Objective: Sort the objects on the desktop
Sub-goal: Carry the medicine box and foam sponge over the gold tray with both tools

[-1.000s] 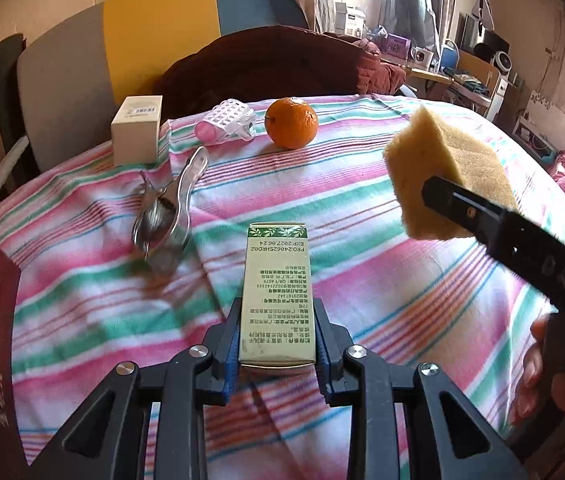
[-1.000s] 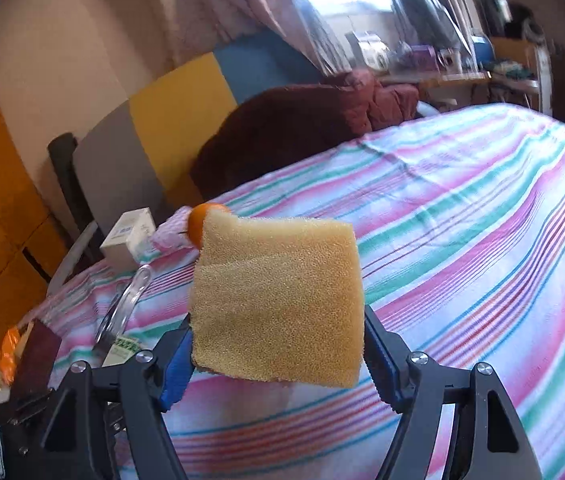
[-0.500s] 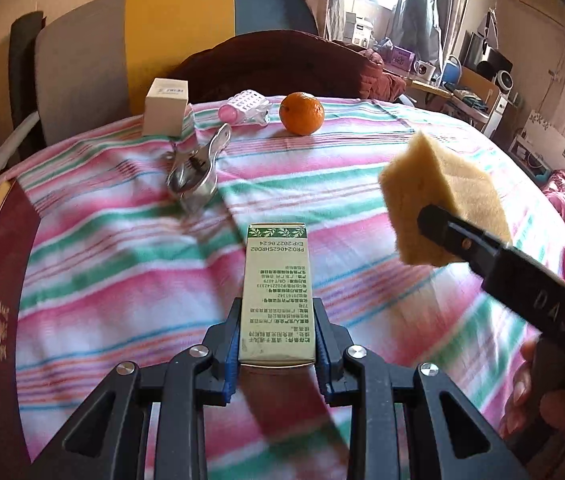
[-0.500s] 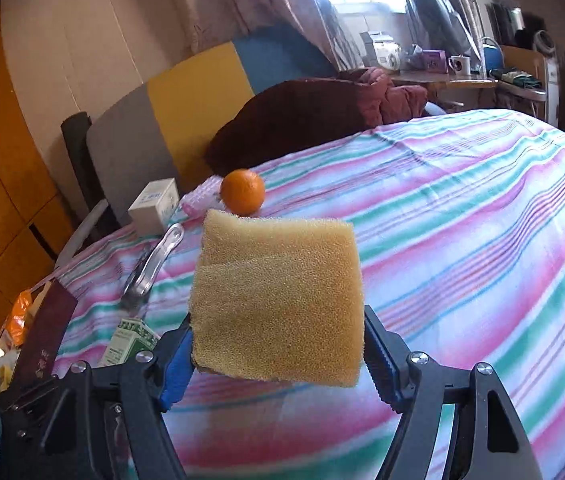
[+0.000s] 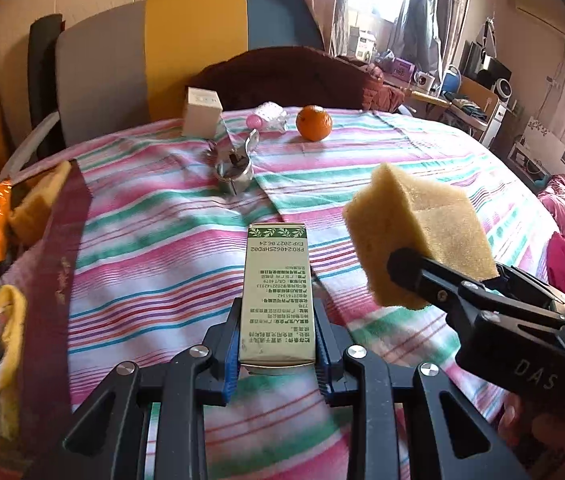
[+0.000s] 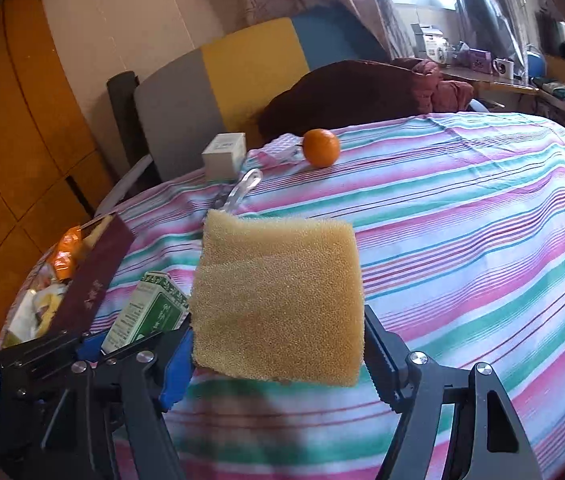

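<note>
My left gripper [image 5: 277,338] is shut on a green and cream carton [image 5: 277,292], held above the striped tablecloth [image 5: 154,240]. In the right wrist view that carton [image 6: 146,312] shows at lower left beside the left gripper. My right gripper [image 6: 278,344] is shut on a yellow sponge [image 6: 278,304]; the left wrist view shows the same sponge [image 5: 414,232] lifted at the right. A dark red box [image 5: 50,264] with snack packets and another sponge inside stands at the left edge of the table.
Far across the cloth lie an orange [image 5: 313,122], a white box [image 5: 201,117], a pink and white item [image 5: 268,117] and a metal squeezer [image 5: 235,168]. A chair [image 5: 154,52] and a dark blanket [image 5: 282,76] stand behind the table.
Both grippers have drawn back and to the left with their loads; the far objects look smaller and the dark red box has come into view at the left.
</note>
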Motion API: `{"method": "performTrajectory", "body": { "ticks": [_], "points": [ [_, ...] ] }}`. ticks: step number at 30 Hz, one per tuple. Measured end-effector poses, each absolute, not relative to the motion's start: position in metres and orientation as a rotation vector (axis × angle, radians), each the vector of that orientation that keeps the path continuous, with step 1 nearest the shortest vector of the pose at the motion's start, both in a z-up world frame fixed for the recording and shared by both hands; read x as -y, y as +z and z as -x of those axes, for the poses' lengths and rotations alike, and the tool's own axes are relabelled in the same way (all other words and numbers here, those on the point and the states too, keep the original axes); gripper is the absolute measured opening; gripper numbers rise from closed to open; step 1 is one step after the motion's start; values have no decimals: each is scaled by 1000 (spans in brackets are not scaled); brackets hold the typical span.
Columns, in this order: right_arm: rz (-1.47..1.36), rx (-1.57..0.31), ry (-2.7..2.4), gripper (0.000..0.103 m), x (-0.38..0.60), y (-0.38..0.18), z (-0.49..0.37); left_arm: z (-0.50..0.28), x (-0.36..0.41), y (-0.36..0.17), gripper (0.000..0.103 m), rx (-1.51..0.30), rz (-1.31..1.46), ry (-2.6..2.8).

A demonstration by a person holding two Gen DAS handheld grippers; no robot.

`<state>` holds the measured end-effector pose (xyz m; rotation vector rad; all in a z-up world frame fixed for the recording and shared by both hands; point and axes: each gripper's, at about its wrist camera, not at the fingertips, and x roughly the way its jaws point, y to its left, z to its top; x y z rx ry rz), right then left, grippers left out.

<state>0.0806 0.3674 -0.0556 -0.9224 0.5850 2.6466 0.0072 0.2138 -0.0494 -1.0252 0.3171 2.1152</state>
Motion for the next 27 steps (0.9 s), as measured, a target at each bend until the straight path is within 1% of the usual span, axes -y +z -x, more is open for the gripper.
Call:
{"method": "performTrajectory", "body": {
  "ticks": [14, 27],
  "points": [
    [984, -534, 2771, 74, -307, -31, -65, 3, -134, -27, 30, -192, 1039, 2230],
    [1093, -420, 2934, 74, -243, -14, -34, 18, -31, -8, 30, 4, 1022, 2379]
  ]
}}
